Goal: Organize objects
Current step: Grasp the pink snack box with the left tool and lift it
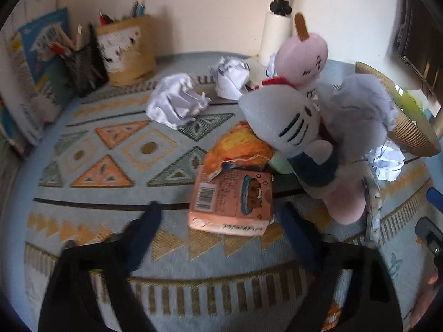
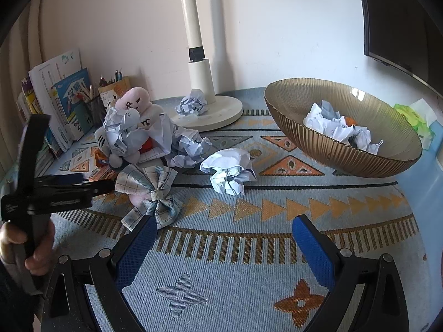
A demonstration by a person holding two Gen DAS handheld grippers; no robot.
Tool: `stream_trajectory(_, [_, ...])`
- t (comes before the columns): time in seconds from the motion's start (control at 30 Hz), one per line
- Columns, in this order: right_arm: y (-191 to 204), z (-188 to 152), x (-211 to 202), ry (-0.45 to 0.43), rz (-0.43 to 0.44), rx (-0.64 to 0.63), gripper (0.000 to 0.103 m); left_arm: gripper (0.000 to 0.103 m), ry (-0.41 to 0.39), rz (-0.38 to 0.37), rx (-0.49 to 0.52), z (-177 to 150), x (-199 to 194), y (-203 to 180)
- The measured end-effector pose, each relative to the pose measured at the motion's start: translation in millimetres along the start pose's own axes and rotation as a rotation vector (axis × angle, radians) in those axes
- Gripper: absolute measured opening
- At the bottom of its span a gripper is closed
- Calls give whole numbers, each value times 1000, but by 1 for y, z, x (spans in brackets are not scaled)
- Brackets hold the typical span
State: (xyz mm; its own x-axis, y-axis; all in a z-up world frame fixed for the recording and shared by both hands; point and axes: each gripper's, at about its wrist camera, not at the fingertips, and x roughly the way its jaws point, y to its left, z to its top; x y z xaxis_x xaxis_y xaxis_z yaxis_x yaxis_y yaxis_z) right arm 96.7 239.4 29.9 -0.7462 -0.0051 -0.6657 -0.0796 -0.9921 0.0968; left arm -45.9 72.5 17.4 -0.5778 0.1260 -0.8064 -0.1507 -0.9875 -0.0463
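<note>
Left claw (image 1: 221,215) spread wide near tissue pack (image 1: 231,202), right claw (image 2: 224,238) wide, empty

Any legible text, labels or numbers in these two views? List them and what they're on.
None can be read.
Pink packet: barcode and print, too blurred.
Books: cover titles too small.
Paper-wrapped pen cup: markings unreadable.
Plush toys: only stitched faces, no words.

- Books (image 2: 59,105) and pen holders (image 2: 110,94) line the mat's (image 2: 249,276) back-left corner, against the wall.
- A lamp base (image 2: 218,110) stands at the back edge, a paper ball (image 2: 192,105) on it.
- Plush toys (image 2: 133,127) sit left of centre, a tissue pack (image 1: 232,202) before them.
- A bowl (image 2: 340,149) holding crumpled paper (image 2: 337,127) occupies the back-right.
- Another paper ball (image 2: 228,173) lies mid-mat, right of a bow (image 2: 149,193).
</note>
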Motion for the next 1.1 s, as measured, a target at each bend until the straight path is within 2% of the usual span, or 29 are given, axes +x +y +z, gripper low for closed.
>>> stream_trajectory(0.07, [0,0,1,3,0,-1,98,53,-17,-1,1,0,-2,1])
stream_trajectory(0.23, [0,1,1,5,-1,-4,98,52,-14,-66,-6,-12,-15,13])
stream_trajectory(0.47, [0,1,1,4,-13,-9,98,53,-1,-148,158,-46,-41,24])
stream_trajectory(0.53, [0,1,0,3,-19,-9,98,58,9,-157,200,-50,-45,27])
stream_trajectory(0.57, [1,2,1,3,-22,-9,98,64,11,-133,210,-52,-48,29])
stream_trajectory(0.6, [1,2,1,4,-23,-10,98,78,8,-114,201,-54,-52,32])
stream_trajectory(0.63, [1,2,1,4,-24,-10,98,86,5,-109,189,-55,-53,37])
stream_trajectory(0.67, [1,2,1,3,-24,-10,98,86,4,-113,163,-58,-57,42])
stream_trajectory(0.77, [1,2,1,2,-26,-12,98,86,13,-187,73,-64,-66,53])
stream_trajectory(0.93, [1,2,1,1,-33,-17,98,86,62,-330,-9,-58,-63,33])
stream_trajectory(0.97, [1,2,1,0,-34,-16,98,86,78,-336,-21,-53,-56,29])
stream_trajectory(1.1, [1,3,1,3,-30,-16,98,86,60,-250,20,-27,-35,9])
